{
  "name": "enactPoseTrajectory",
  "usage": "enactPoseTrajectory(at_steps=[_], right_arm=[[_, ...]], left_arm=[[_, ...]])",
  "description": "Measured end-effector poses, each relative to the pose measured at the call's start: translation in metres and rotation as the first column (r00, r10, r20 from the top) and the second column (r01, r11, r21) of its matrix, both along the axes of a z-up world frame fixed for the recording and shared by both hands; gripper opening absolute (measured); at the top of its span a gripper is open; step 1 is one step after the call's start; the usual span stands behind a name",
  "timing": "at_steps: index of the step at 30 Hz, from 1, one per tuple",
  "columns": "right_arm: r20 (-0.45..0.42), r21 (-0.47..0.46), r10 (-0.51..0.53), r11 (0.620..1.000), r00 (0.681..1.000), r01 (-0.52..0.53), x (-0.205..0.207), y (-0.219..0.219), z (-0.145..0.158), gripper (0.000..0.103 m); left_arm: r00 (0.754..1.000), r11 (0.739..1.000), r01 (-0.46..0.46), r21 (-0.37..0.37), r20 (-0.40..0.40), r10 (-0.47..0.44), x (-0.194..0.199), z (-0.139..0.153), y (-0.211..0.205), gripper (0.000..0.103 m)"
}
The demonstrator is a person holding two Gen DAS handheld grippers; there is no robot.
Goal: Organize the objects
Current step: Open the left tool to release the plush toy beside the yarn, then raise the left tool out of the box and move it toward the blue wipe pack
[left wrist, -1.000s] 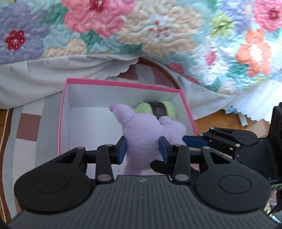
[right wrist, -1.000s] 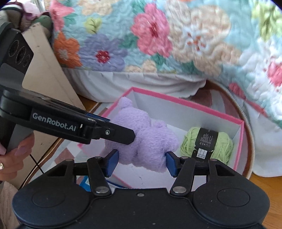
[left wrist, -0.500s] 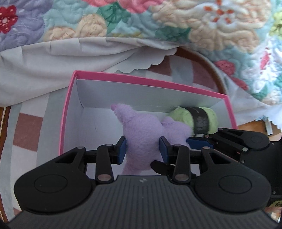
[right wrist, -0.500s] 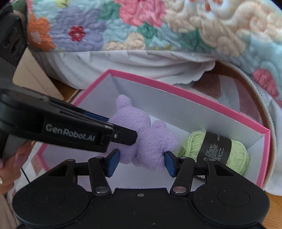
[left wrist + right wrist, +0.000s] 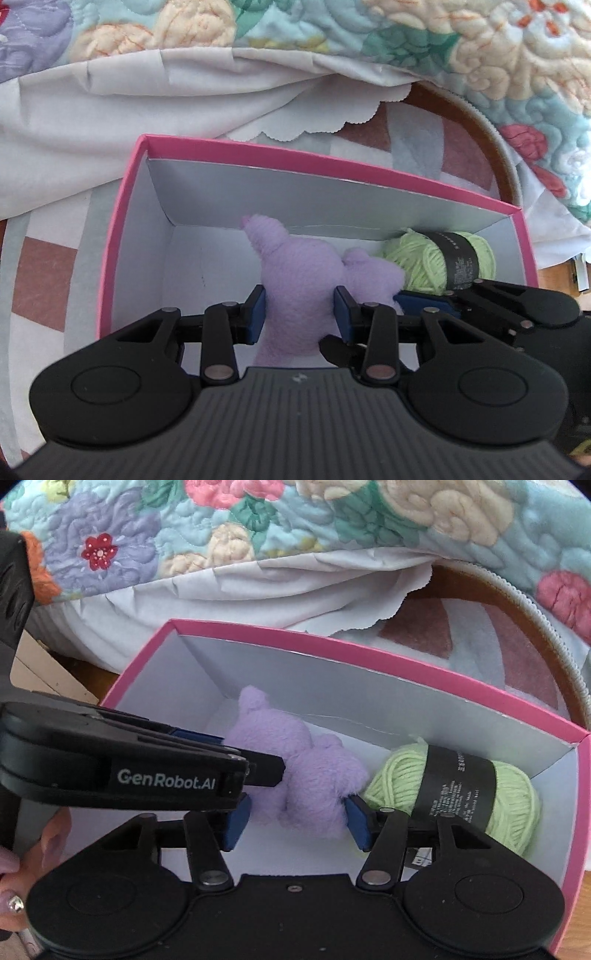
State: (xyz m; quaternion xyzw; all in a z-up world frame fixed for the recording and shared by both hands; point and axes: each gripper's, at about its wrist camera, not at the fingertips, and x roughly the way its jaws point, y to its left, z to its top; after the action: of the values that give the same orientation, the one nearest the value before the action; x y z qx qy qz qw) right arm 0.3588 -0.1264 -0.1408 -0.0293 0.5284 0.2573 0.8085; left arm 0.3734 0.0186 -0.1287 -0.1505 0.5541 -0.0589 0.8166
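Both grippers hold the fluffy lilac plush toy [image 5: 301, 280] inside the pink-rimmed white cardboard box [image 5: 122, 221], beside the pale green yarn ball [image 5: 461, 786]. Your left gripper [image 5: 299, 314] clamps it; your right gripper [image 5: 295, 818] is opening around it. Set it on the box floor before letting go.

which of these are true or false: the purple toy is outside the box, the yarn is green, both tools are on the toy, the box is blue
1. The fuzzy purple plush toy is outside the box: false. It is down inside the pink-rimmed white cardboard box.
2. The ball of yarn is light green with a black label: true.
3. Both tools are on the toy: true. The left tool clamps it; the right tool has it between its opening jaws.
4. The box rim is blue: false. It is pink.
5. The yarn lies on the rug: false. It is in the box beside the toy.
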Motion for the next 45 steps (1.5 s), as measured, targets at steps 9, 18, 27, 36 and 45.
enactPoseTrajectory(at_steps=[9, 18, 27, 36, 45], right_arm=[[0.063, -0.007, 0.06, 0.998, 0.996, -0.059, -0.028, -0.017, 0.023, 0.05], [0.114, 0.021, 0.041, 0.999, 0.993, -0.044, -0.045, -0.034, 0.032, 0.048], [0.182, 0.066, -0.026, 0.998, 0.983, 0.014, -0.072, -0.05, 0.053, 0.049], [0.257, 0.123, -0.043, 0.992, 0.965, 0.011, -0.103, -0.062, 0.098, 0.053], [0.276, 0.029, -0.064, 0.998, 0.959, 0.059, -0.146, -0.068, 0.14, 0.065]], left_arm=[[1.0, 0.999, 0.016, 0.05, -0.002, -0.015, 0.007, -0.007, -0.011, 0.032], [1.0, 0.998, -0.01, 0.067, 0.012, 0.009, 0.008, -0.01, -0.016, 0.038], [0.999, 0.995, 0.022, 0.094, 0.039, -0.026, -0.019, 0.029, -0.011, 0.054], [0.994, 0.996, 0.052, 0.077, 0.089, -0.058, -0.076, 0.089, -0.004, 0.059], [0.987, 0.991, 0.079, 0.106, 0.129, -0.093, -0.135, 0.149, 0.009, 0.062]])
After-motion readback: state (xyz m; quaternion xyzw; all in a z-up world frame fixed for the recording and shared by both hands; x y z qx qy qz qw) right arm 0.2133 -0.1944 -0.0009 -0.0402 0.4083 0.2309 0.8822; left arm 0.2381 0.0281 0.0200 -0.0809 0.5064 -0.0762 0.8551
